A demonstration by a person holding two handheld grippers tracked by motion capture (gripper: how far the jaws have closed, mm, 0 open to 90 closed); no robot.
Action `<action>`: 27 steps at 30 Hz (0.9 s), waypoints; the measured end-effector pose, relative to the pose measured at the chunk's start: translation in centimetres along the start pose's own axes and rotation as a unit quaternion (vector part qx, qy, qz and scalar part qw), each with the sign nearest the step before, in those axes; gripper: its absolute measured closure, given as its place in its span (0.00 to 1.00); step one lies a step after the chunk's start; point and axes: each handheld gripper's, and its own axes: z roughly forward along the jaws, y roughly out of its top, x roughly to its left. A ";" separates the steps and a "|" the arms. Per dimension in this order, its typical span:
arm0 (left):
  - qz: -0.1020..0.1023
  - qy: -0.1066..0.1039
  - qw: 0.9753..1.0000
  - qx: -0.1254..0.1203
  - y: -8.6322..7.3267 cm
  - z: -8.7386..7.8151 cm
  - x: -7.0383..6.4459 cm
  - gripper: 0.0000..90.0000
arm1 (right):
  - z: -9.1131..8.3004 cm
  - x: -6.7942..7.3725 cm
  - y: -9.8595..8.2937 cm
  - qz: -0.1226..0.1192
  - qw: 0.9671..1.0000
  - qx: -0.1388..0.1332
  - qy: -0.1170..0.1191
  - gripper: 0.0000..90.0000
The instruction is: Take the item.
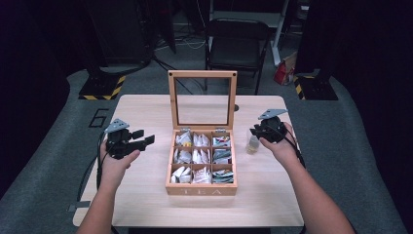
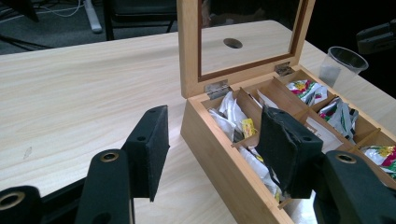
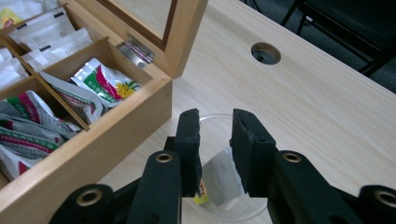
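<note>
Pale wood table (image 1: 146, 204) fills the high view, grey floor around it and a black chair (image 1: 236, 46) at 12 o'clock. At the centre sits a wooden tea box (image 1: 201, 187), nine compartments packed with tea bags, its glass-paned lid (image 1: 202, 100) standing upright at the far edge; the lettered front faces 6 o'clock. At 3 o'clock from the box stands a clear plastic cup (image 1: 252, 144), upright, mouth up. The right gripper (image 1: 257, 131) hovers just above and beside the cup, jaws pointing toward 9 o'clock. At 9 o'clock from the box the left gripper (image 1: 146, 140) is held off the table, jaws spread and aimed at the box.

From the left gripper view, the left gripper (image 2: 212, 149) has its jaws wide apart with nothing between them; the far pad (image 2: 285, 149) overlaps the box's near row in the picture, though contact cannot be told. The tea box (image 2: 224, 163) runs diagonally toward 1 o'clock, the cup (image 2: 338, 65) beyond it.

From the right gripper view, the right gripper (image 3: 215, 140) has its jaws a narrow gap apart over the cup (image 3: 219, 205), which holds a tea bag (image 3: 218, 179) lying slanted inside. The pads clamp nothing. The tea box (image 3: 93, 140) lies at 9 o'clock, just beside the cup.
</note>
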 end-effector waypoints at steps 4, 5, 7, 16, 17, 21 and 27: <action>-0.001 0.000 1.000 0.001 0.0 0.0 0.1 0.48 | -0.1 0.5 0.7 0.009 1.000 -0.004 0.011 0.71; -0.001 0.000 1.000 -0.001 0.0 0.0 0.1 0.48 | -0.1 0.6 0.9 0.012 1.000 -0.005 0.017 0.69; -0.001 0.000 1.000 0.003 0.0 0.0 0.1 0.47 | 0.0 0.9 1.4 0.011 1.000 -0.012 0.016 0.63; 0.005 0.000 1.000 0.004 0.0 0.2 0.0 0.46 | 0.7 2.5 3.2 0.003 0.999 -0.033 0.030 0.52; 0.004 -0.001 1.000 0.004 0.0 0.2 0.0 0.46 | 0.8 2.6 3.4 0.002 0.999 -0.035 0.035 0.51; 0.001 -0.001 1.000 0.004 0.1 0.2 0.1 0.46 | 1.2 3.0 4.1 -0.001 0.998 -0.039 0.046 0.49; 0.005 -0.002 1.000 0.004 0.1 0.4 0.2 0.46 | 1.6 3.5 5.2 -0.006 0.998 -0.039 0.047 0.46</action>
